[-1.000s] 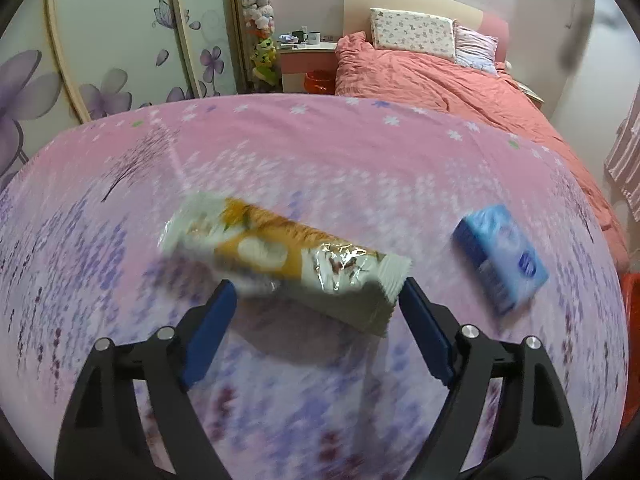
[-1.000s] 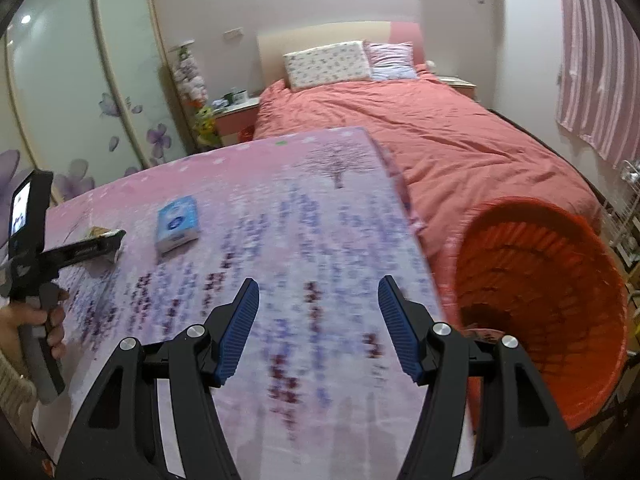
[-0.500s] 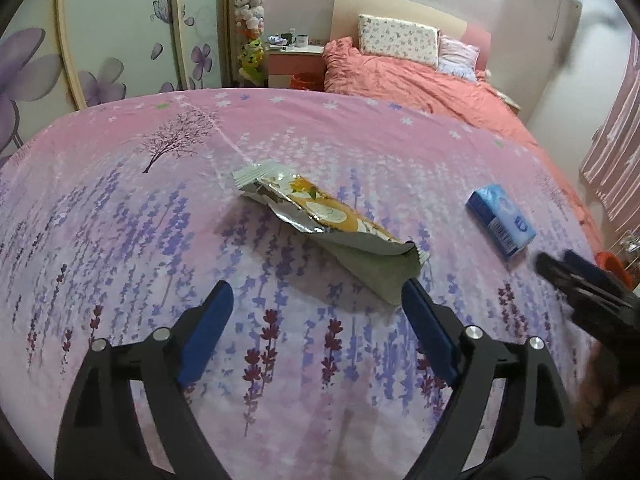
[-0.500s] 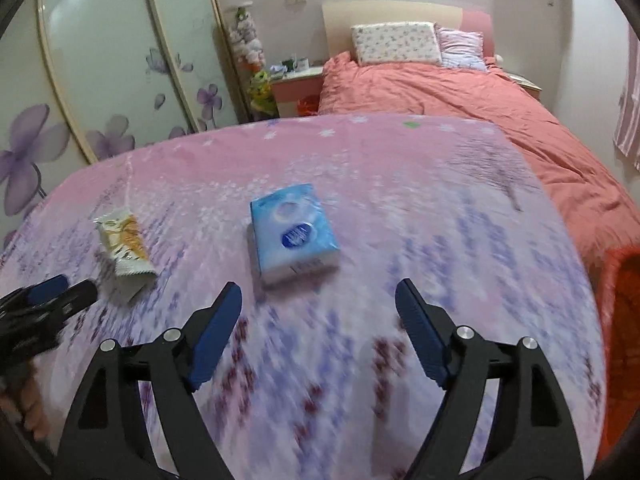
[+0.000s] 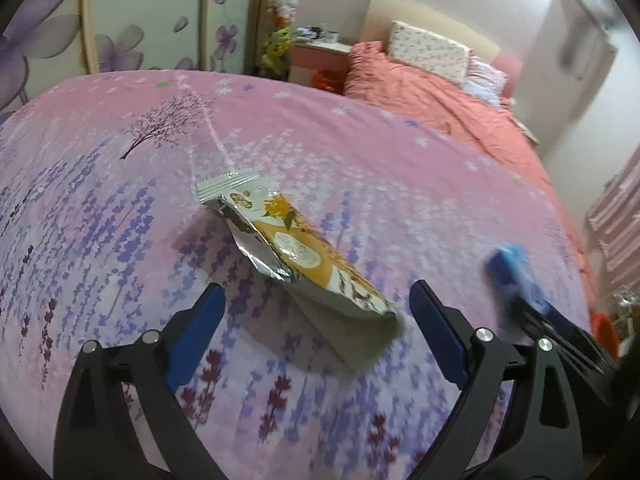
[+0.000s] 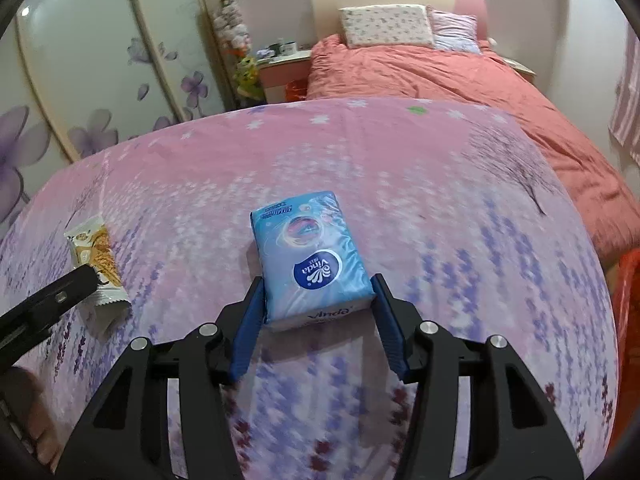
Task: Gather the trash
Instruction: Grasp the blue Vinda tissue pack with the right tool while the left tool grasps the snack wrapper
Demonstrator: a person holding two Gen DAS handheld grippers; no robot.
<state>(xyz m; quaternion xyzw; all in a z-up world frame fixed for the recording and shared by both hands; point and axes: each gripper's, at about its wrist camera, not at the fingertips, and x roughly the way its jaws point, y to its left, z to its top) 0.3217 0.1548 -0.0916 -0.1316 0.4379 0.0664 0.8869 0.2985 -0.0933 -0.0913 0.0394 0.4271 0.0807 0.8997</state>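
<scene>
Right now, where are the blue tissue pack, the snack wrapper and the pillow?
blue tissue pack (image 6: 314, 258), right wrist view, on its round dark-blue logo.
snack wrapper (image 5: 296, 246), left wrist view, on its orange middle.
pillow (image 6: 386, 24), right wrist view, on its flowered front.

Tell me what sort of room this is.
A bedroom, most likely: a bed with a salmon-pink quilt and floral pillows, a small bedside table, and flower-patterned sliding wardrobe doors.

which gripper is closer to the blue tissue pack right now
Right. The right gripper straddles the near end of the blue tissue pack, jaws closing on it. The left gripper is off to the side, jaws opening around the snack wrapper.
</scene>
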